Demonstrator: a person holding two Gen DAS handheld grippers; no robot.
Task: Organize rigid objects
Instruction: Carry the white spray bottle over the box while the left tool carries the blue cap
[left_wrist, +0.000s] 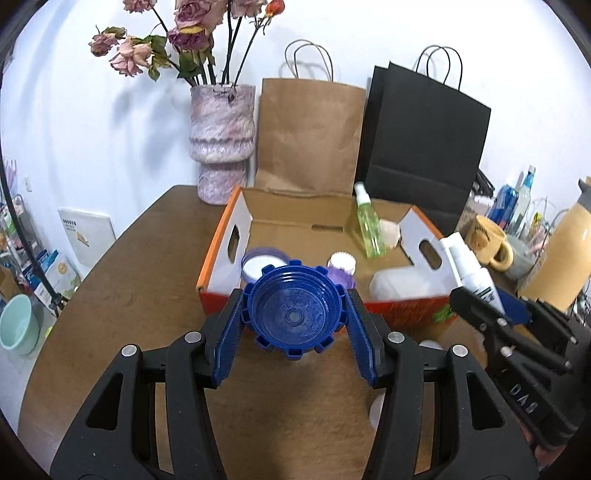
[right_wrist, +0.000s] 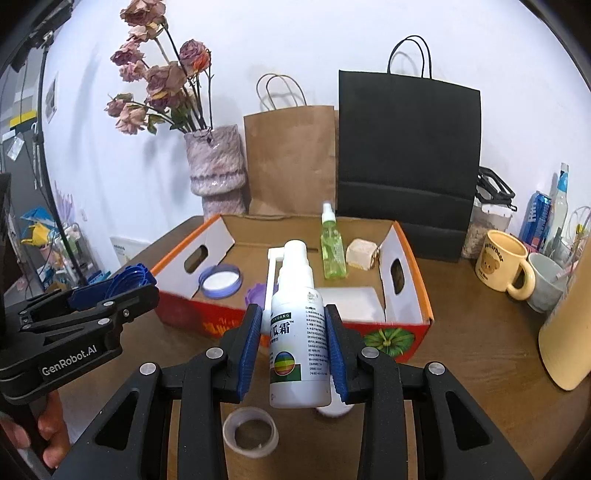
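A blue cap (left_wrist: 294, 310) was clamped in the left gripper (left_wrist: 294, 314) and a white spray bottle (right_wrist: 299, 343) in the right gripper (right_wrist: 293, 350), both just short of the cardboard box (right_wrist: 406, 236) ahead; carrying forward and release inside were judged next.

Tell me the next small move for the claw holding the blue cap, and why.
Probably carry the left claw forward over the orange box's near wall, then let go. It is shut on the blue cap, which hangs above the table just short of the box, and bare cardboard floor shows behind the purple lid. The right claw holds the white spray bottle.
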